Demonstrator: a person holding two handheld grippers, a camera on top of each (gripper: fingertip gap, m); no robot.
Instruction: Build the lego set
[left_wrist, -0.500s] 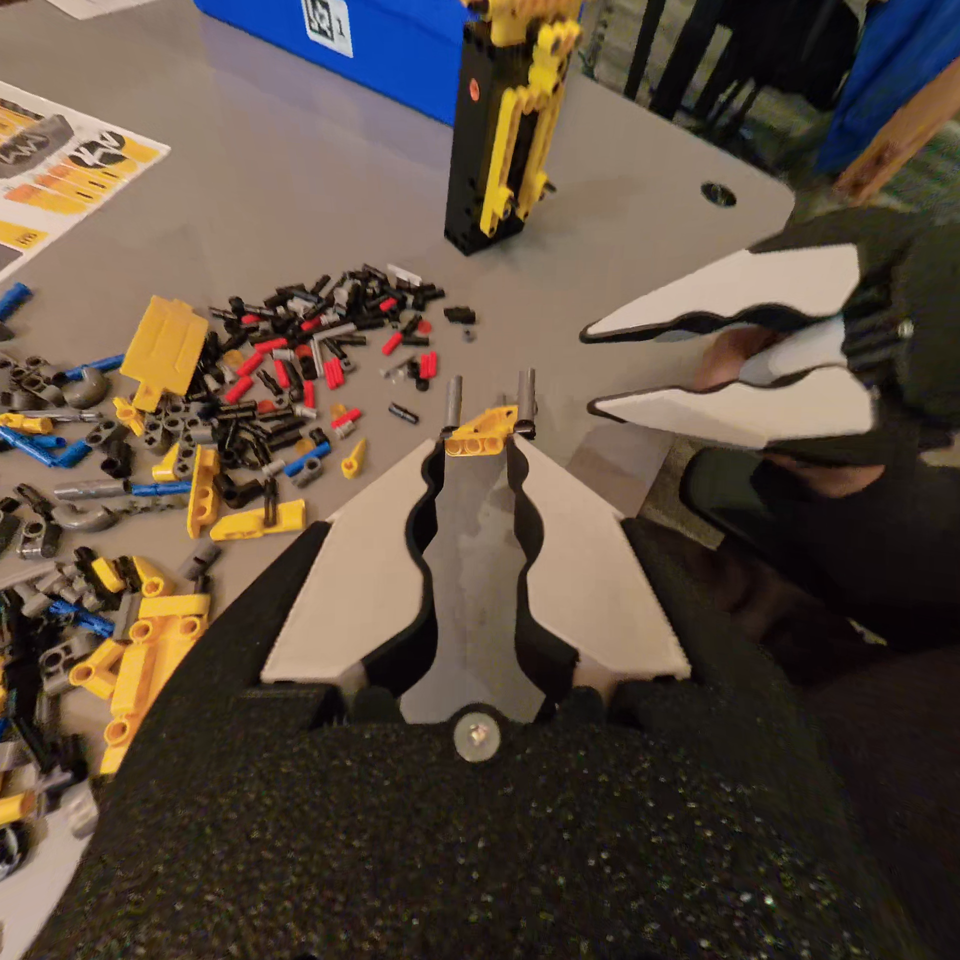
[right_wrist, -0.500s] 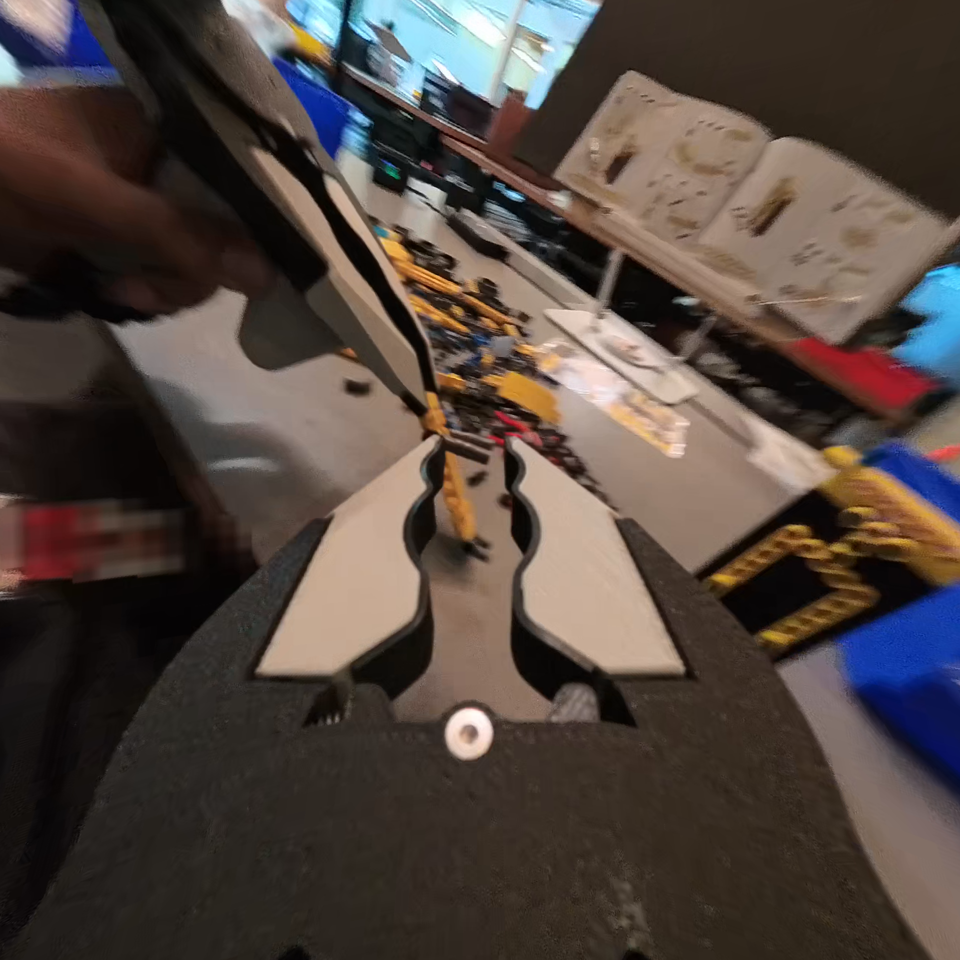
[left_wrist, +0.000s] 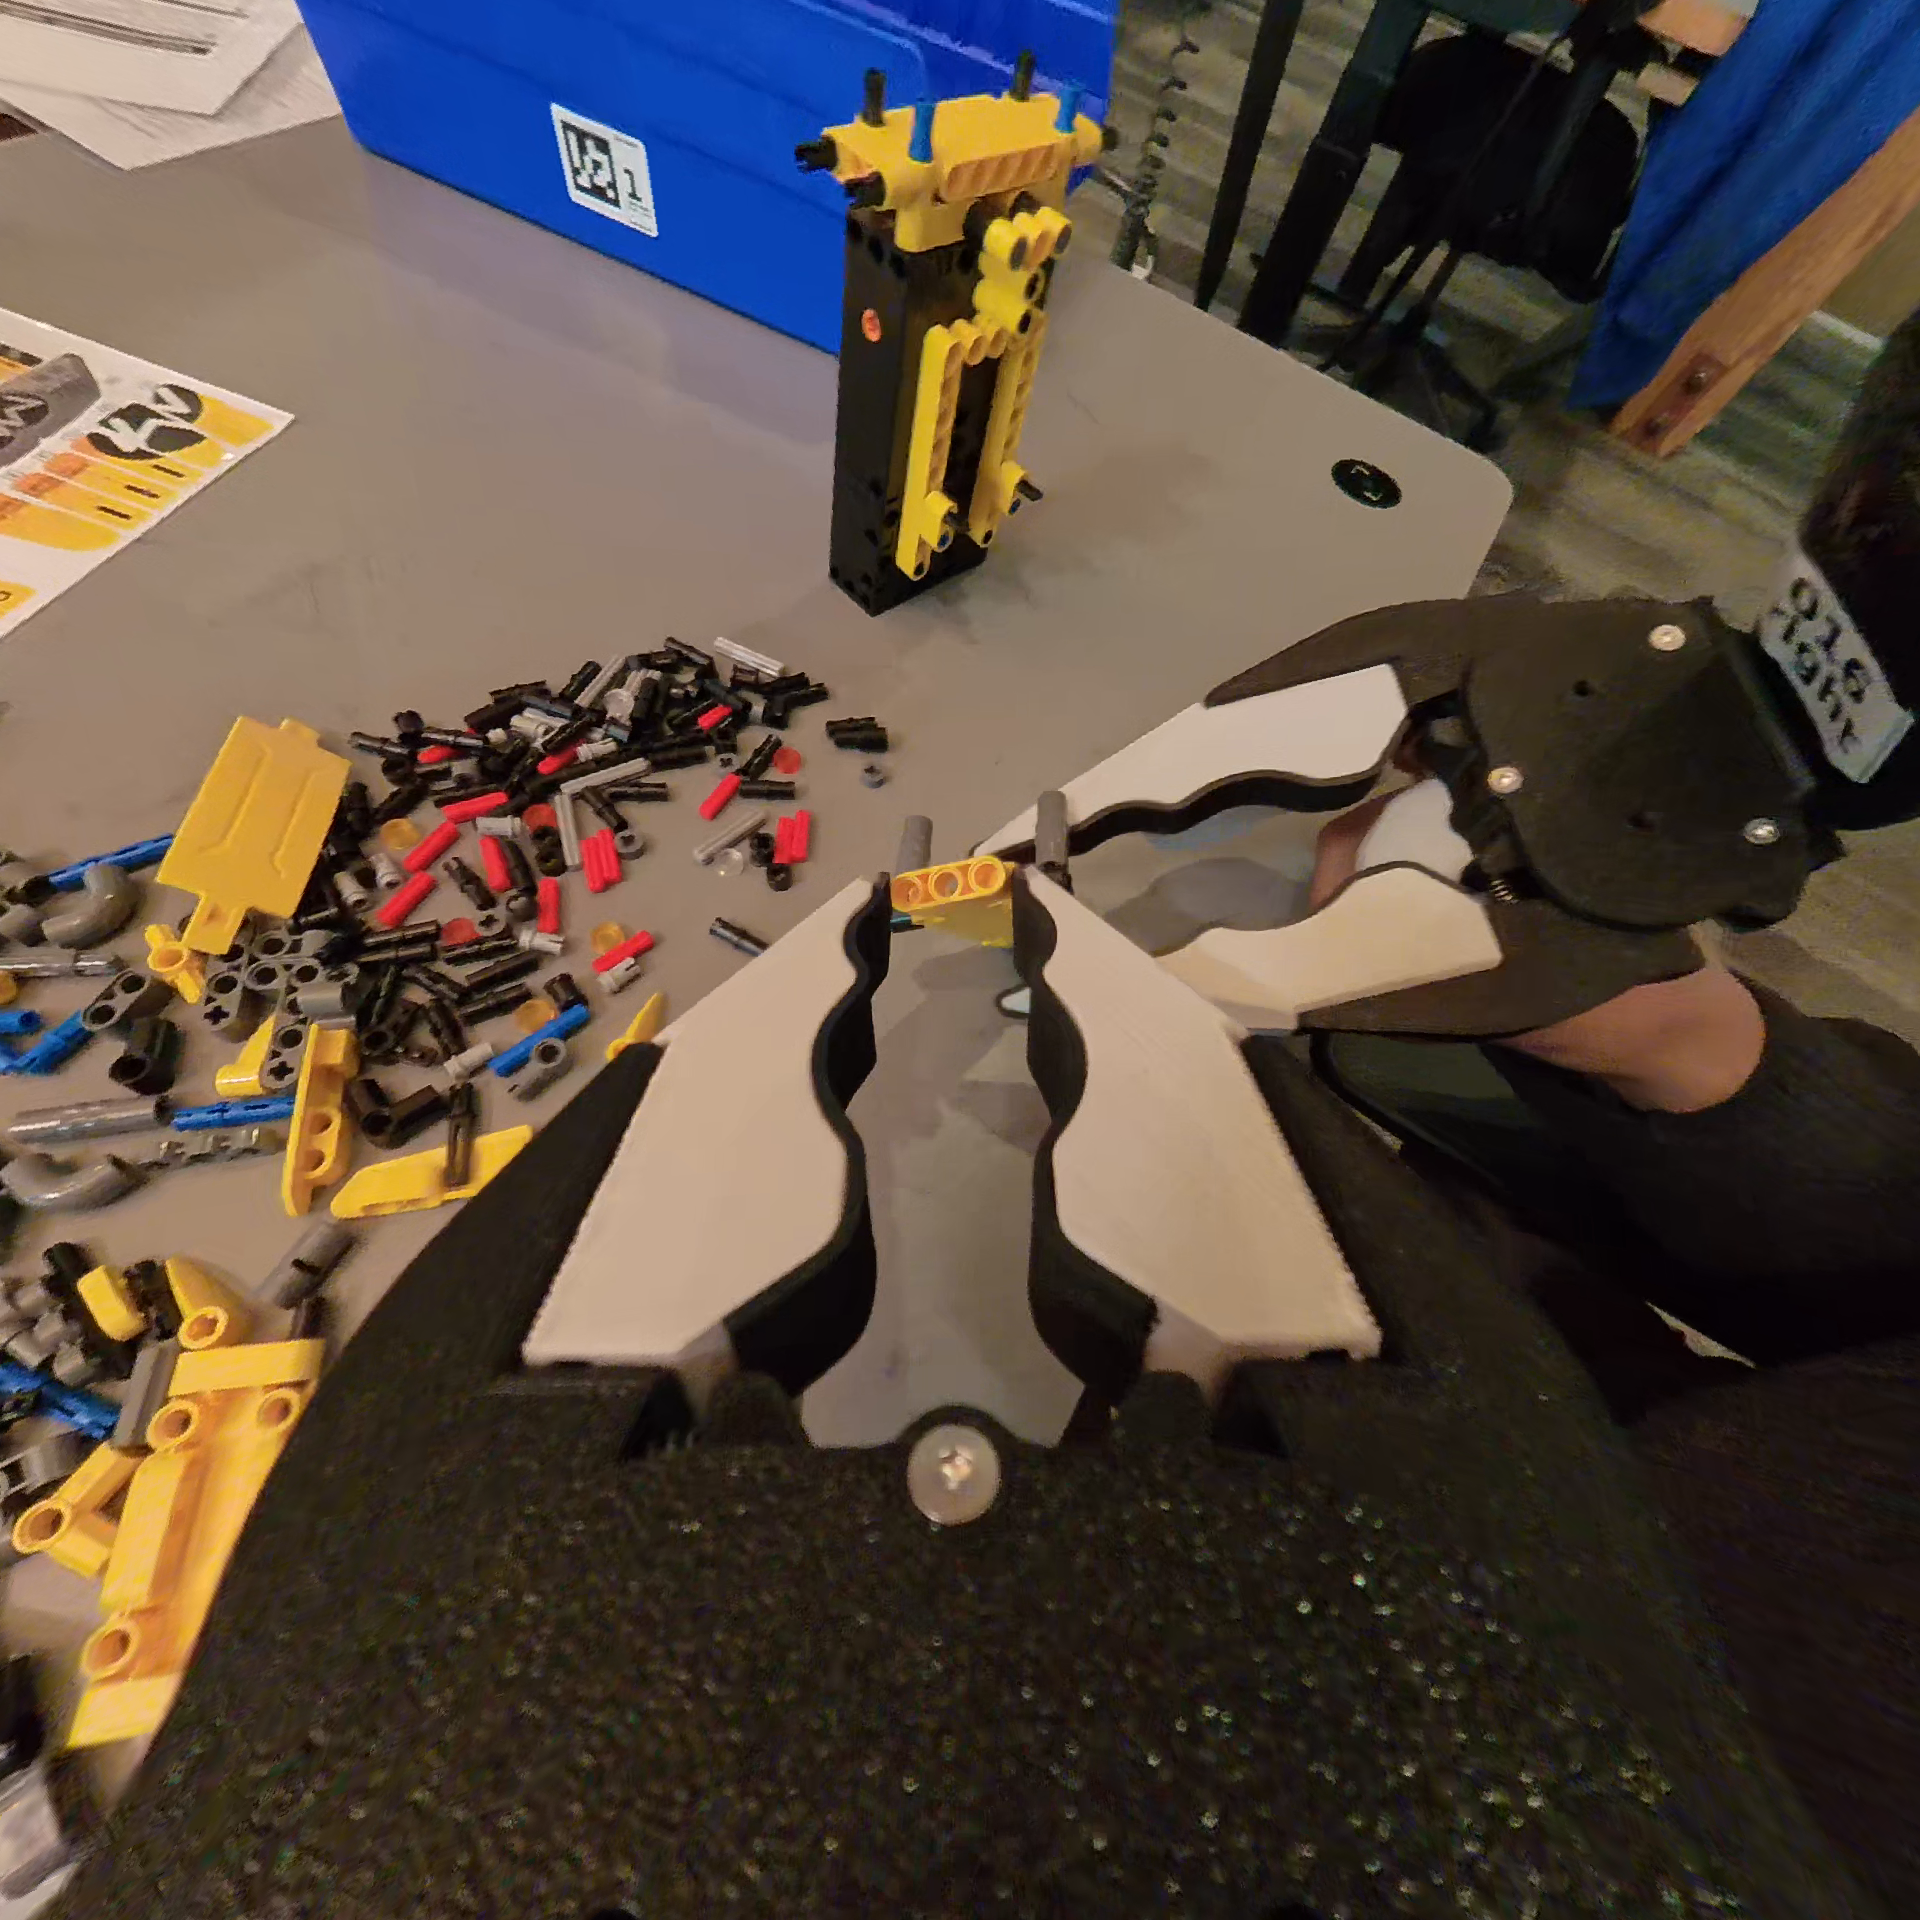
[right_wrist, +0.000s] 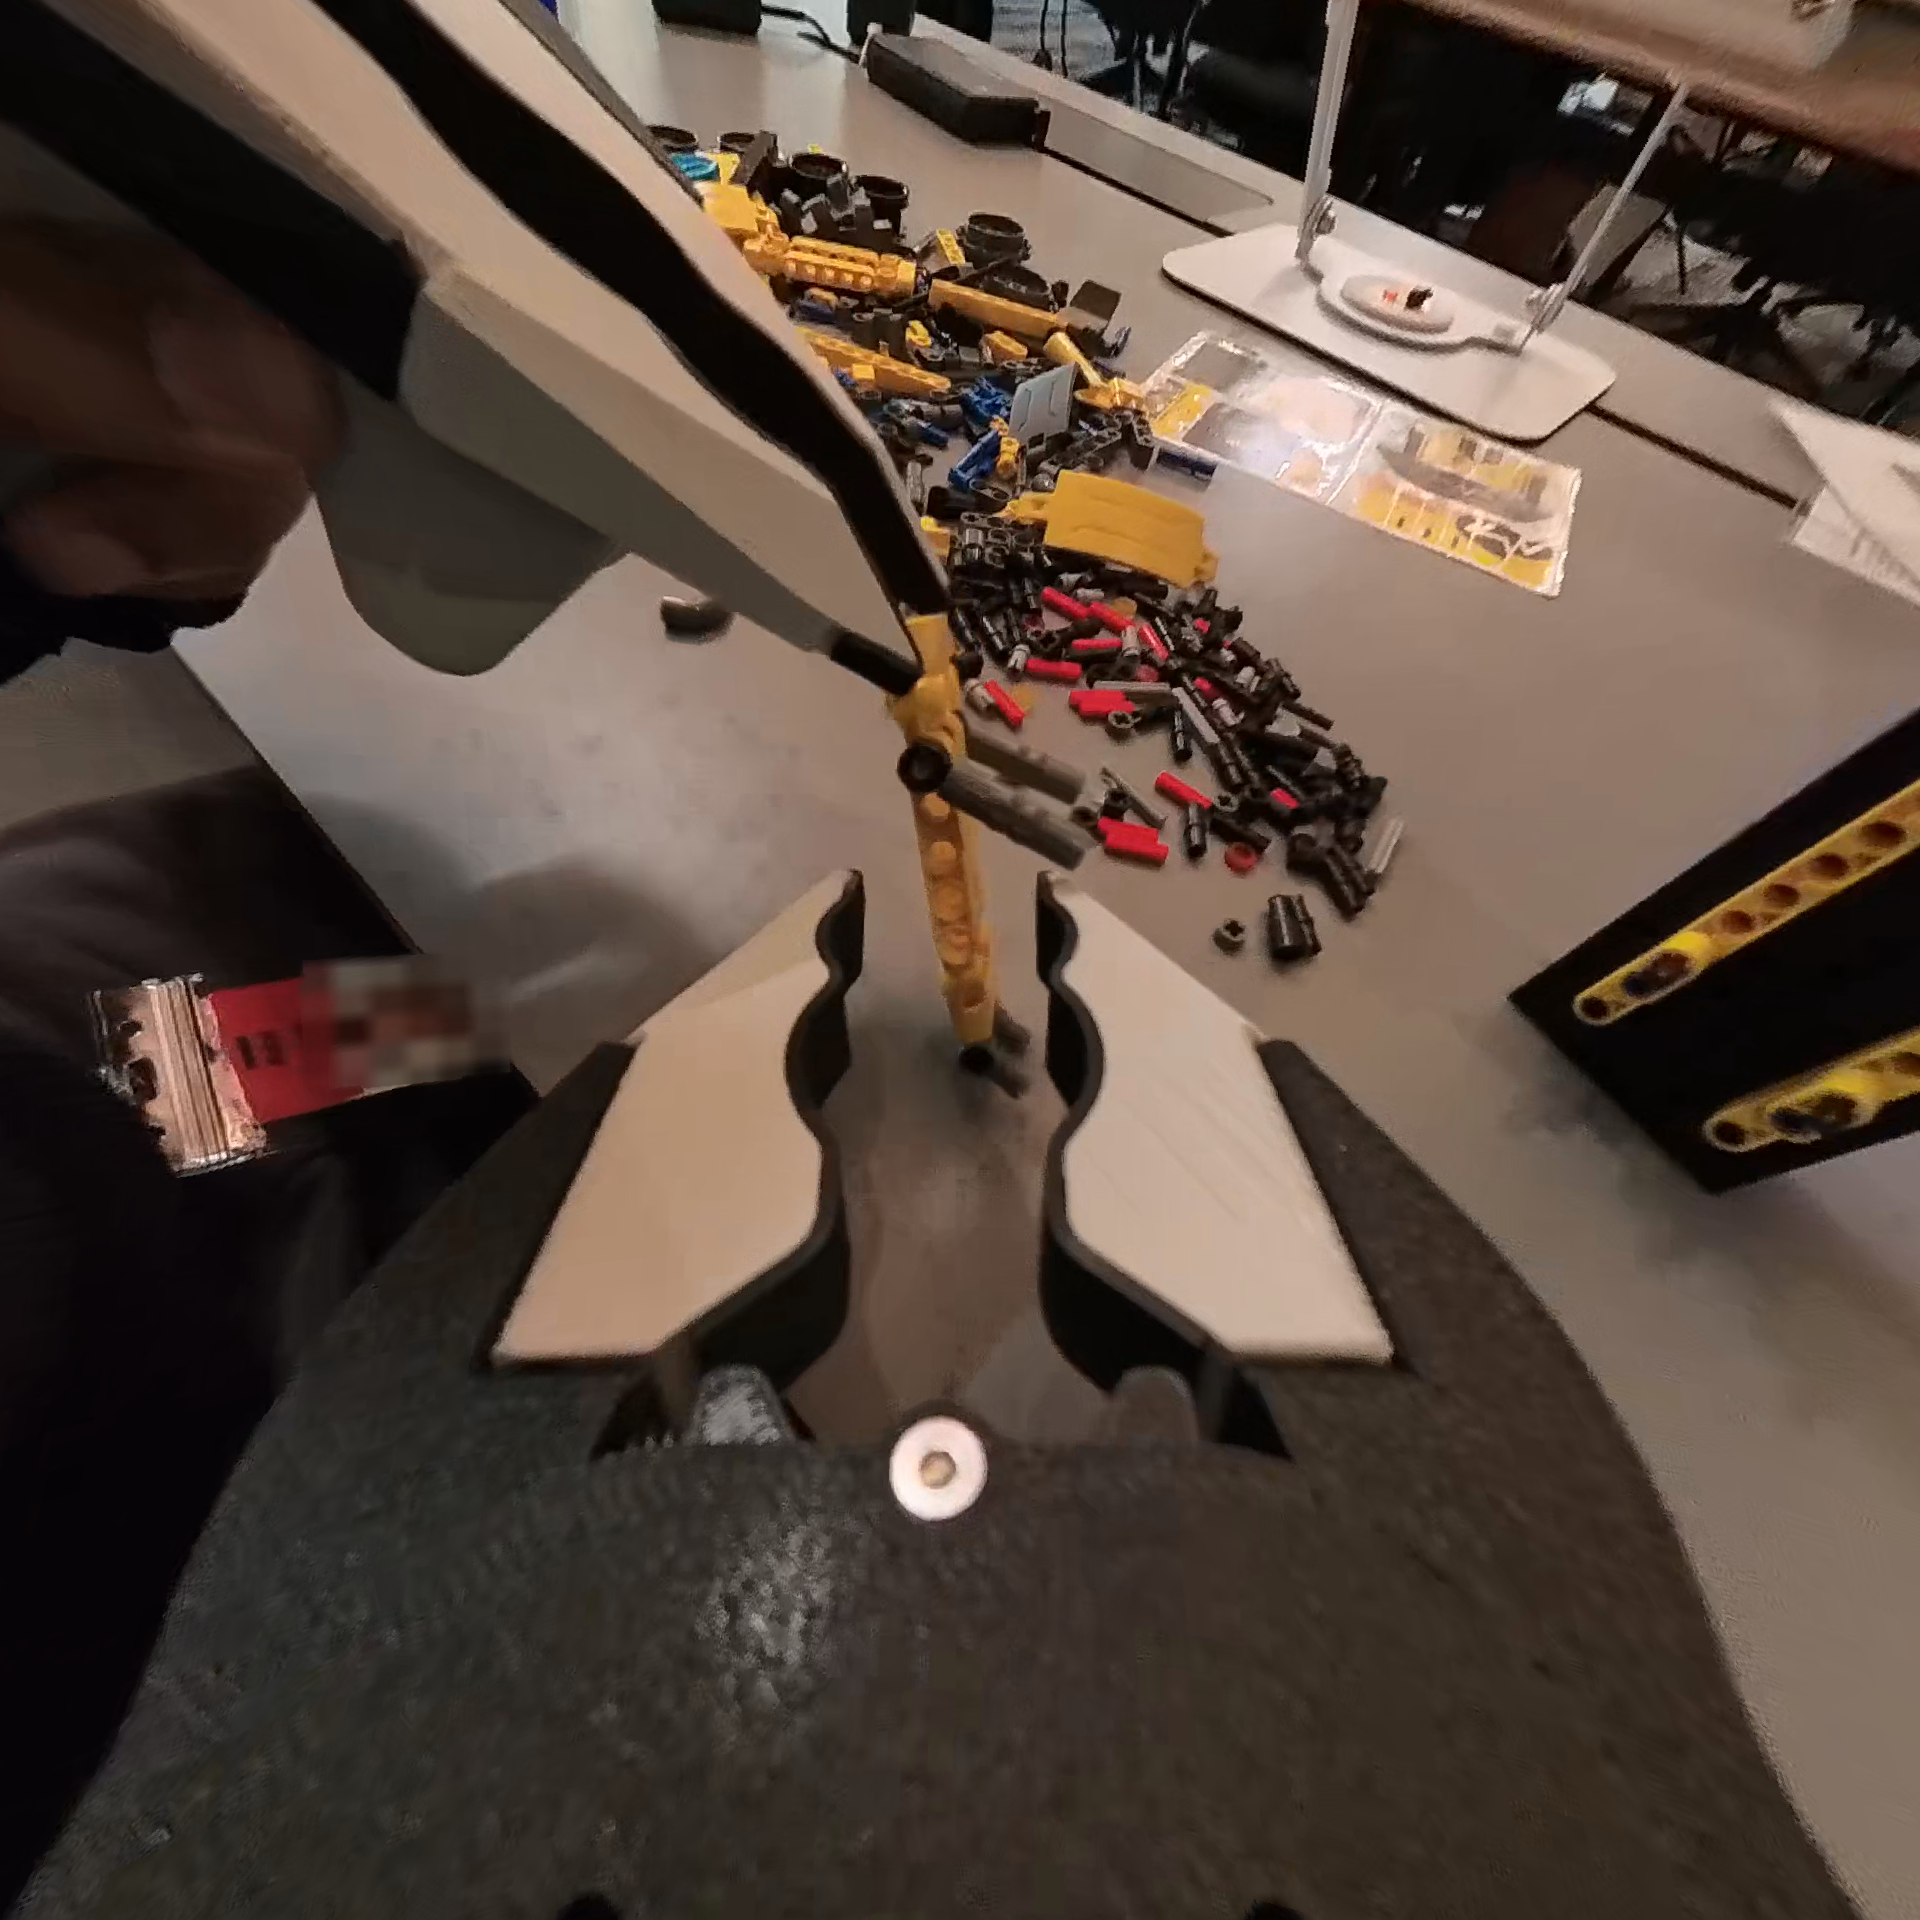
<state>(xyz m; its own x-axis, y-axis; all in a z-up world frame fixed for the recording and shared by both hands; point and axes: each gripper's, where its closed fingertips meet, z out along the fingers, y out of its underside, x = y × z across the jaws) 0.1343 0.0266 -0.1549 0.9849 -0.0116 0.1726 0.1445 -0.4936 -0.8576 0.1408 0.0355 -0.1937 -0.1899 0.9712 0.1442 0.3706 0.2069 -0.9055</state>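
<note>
My left gripper (left_wrist: 954, 896) is shut on one end of a yellow holed beam (left_wrist: 951, 885) that carries two grey pins (left_wrist: 1049, 826). In the right wrist view the left gripper (right_wrist: 902, 649) comes in from the upper left. The beam (right_wrist: 958, 914) hangs down from it, with the grey pins (right_wrist: 1023, 800) sticking out sideways. My right gripper (right_wrist: 948, 896) is open. Its fingers stand on either side of the beam's lower part, with a gap on both sides. The right gripper also shows in the left wrist view (left_wrist: 1143, 883), close beside the left fingertips.
A pile of small black, red, grey and yellow parts (left_wrist: 540, 831) lies on the grey table (left_wrist: 520, 468) to the left. A black-and-yellow built column (left_wrist: 935, 395) stands ahead, with a blue bin (left_wrist: 623, 125) behind it. Printed sheets (left_wrist: 104, 447) lie far left. The table's edge is at the right. The gap from one gripper's tips to the other's is roughly 4 centimetres.
The right gripper has moved in towards the left one, so its open fingers now flank the hanging beam. The left gripper still holds the beam.
</note>
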